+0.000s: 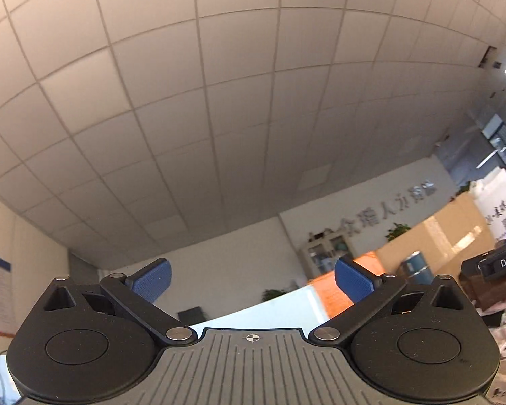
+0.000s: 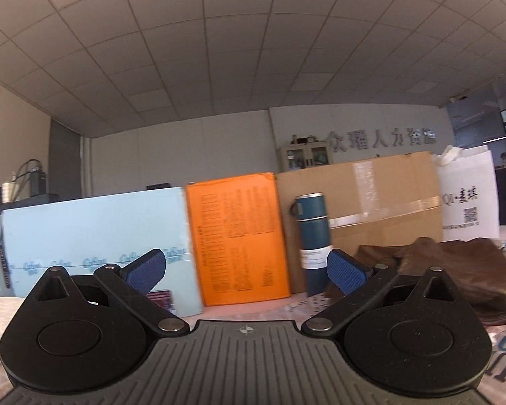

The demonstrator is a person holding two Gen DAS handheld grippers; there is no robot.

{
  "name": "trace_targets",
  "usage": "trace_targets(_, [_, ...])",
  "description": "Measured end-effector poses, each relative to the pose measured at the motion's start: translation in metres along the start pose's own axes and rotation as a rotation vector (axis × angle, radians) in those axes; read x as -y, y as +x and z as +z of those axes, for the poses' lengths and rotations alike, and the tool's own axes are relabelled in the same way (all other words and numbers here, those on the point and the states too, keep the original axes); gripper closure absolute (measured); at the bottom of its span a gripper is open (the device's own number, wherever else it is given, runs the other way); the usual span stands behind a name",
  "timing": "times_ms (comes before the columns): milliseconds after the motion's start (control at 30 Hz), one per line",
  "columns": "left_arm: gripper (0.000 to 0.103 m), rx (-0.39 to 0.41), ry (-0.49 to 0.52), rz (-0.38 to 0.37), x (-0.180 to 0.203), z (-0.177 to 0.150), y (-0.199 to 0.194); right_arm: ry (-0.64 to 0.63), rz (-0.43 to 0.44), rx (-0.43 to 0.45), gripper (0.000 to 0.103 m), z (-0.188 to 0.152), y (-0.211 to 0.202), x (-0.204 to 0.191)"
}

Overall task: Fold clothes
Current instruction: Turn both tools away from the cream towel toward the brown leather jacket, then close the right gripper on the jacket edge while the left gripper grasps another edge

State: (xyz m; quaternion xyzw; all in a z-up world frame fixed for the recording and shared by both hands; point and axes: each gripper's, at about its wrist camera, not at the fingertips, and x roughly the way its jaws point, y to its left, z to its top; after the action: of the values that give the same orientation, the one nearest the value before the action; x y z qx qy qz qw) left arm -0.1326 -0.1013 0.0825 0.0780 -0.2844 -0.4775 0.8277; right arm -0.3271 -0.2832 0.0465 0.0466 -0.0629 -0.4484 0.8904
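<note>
tiled ceiling (image 1: 219, 101), cardboard box (image 2: 371, 195), brown garment (image 2: 455, 270) on printed tablecloth (image 2: 502, 344)

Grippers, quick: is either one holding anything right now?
Left gripper: open, holding nothing, tilted up toward the ceiling.
Right gripper: open, holding nothing.

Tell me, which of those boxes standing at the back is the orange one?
The middle one: the orange box stands between the pale blue box and the brown cardboard box, covered in printed text.

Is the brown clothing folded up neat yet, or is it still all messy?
Still messy. The brown garment lies in a rumpled, uneven heap on the table, and the open right gripper holds nothing.
</note>
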Motion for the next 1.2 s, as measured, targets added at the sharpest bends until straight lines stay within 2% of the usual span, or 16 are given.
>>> trace_targets(100, [0.0,-0.032,-0.051,-0.156,0.015,0.009,0.021,-0.028,-0.097,-0.012,0.0,0.001,0.003,0.038])
trace_targets(200, [0.0,-0.116,-0.208,-0.361,0.021,0.011,0.059,-0.057,-0.199,-0.049,0.0,0.0,0.014,0.075])
trace_targets(333, [0.0,-0.255,-0.539,-0.585,0.036,-0.009,0.108,-0.106,-0.3,-0.166,0.0,-0.006,0.042,0.117])
trace_targets(433, [0.0,-0.354,-0.754,-0.709,0.055,-0.036,0.146,-0.124,-0.306,-0.261,0.0,-0.012,0.065,0.141])
trace_targets(567, [0.0,-0.496,-1.079,-0.861,0.086,-0.085,0.193,-0.128,-0.336,-0.288,0.002,-0.02,0.086,0.152])
trace_targets(633, [0.0,-0.538,-1.235,-0.906,0.11,-0.107,0.212,-0.136,-0.362,-0.285,0.01,-0.024,0.091,0.154])
trace_targets(667, [0.0,-0.547,-1.281,-0.92,0.118,-0.117,0.219,-0.146,-0.362,-0.28,0.015,-0.026,0.09,0.154])
trace_targets(700, [0.0,-0.558,-1.323,-0.926,0.129,-0.123,0.224,-0.155,-0.361,-0.275,0.028,-0.027,0.089,0.155])
trace_targets(733, [0.0,-0.569,-1.356,-0.929,0.14,-0.125,0.227,-0.159,-0.362,-0.267,0.044,-0.028,0.087,0.155])
trace_targets(767, [0.0,-0.575,-1.381,-0.938,0.151,-0.127,0.232,-0.151,-0.371,-0.253,0.053,-0.025,0.085,0.157])
trace_targets(800, [0.0,-0.582,-1.398,-0.946,0.16,-0.129,0.238,-0.142,-0.383,-0.238,0.067,-0.023,0.082,0.159])
trace_targets(833, [0.0,-0.589,-1.402,-0.954,0.168,-0.129,0.243,-0.131,-0.405,-0.218,0.076,-0.021,0.078,0.162])
trace_targets(933, [0.0,-0.626,-1.397,-0.985,0.194,-0.129,0.259,-0.046,-0.462,-0.167,0.083,-0.014,0.063,0.175])
trace_targets(1100, [0.0,-0.693,-1.338,-1.045,0.23,-0.13,0.281,0.167,-0.568,-0.065,0.083,-0.001,0.028,0.21])
trace_targets(1200, [0.0,-0.709,-1.317,-1.119,0.242,-0.123,0.289,0.281,-0.628,-0.015,0.079,0.0,0.006,0.231])
